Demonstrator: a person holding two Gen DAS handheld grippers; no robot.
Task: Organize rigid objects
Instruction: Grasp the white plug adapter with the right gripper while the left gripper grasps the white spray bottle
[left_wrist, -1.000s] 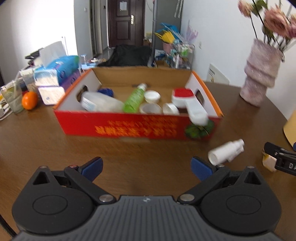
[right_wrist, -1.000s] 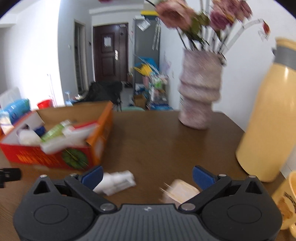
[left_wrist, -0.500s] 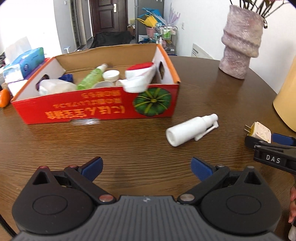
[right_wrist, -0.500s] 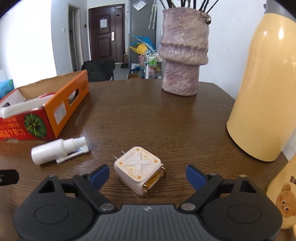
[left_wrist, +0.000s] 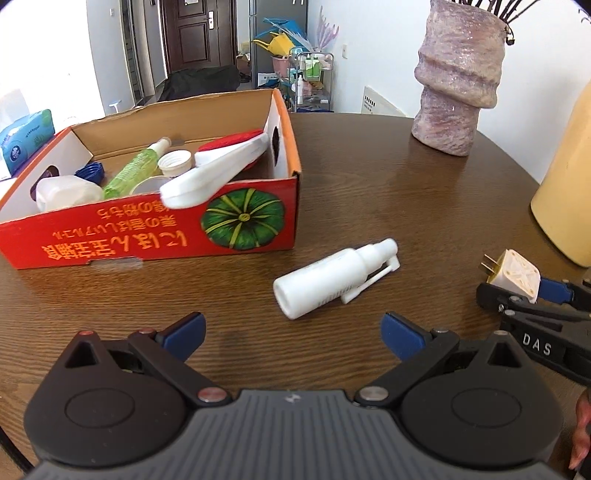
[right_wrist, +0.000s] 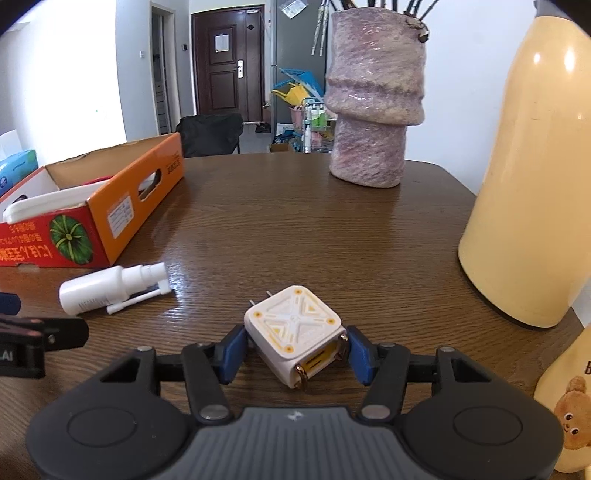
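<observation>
Right claw (right_wrist: 295, 354) pinches the white-and-yellow cube-shaped plug adapter (right_wrist: 295, 328) on the brown wooden desk (right_wrist: 295, 221). Left claw (left_wrist: 291, 332) is spread; the white plastic spray bottle (left_wrist: 332, 277) lies just ahead, slightly right, long axis diagonal, base toward the claw. Left is nearer.

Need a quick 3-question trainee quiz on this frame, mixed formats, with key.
1. True or false: the white spray bottle stands upright inside the cardboard box.
2. Which gripper is shut on the plug adapter? A) left gripper B) right gripper C) neither
3. Fill in: the spray bottle lies on the ____.

Key:
1. False: it lies on its side on the table, outside the box.
2. B; the left gripper is open.
3. table
</observation>
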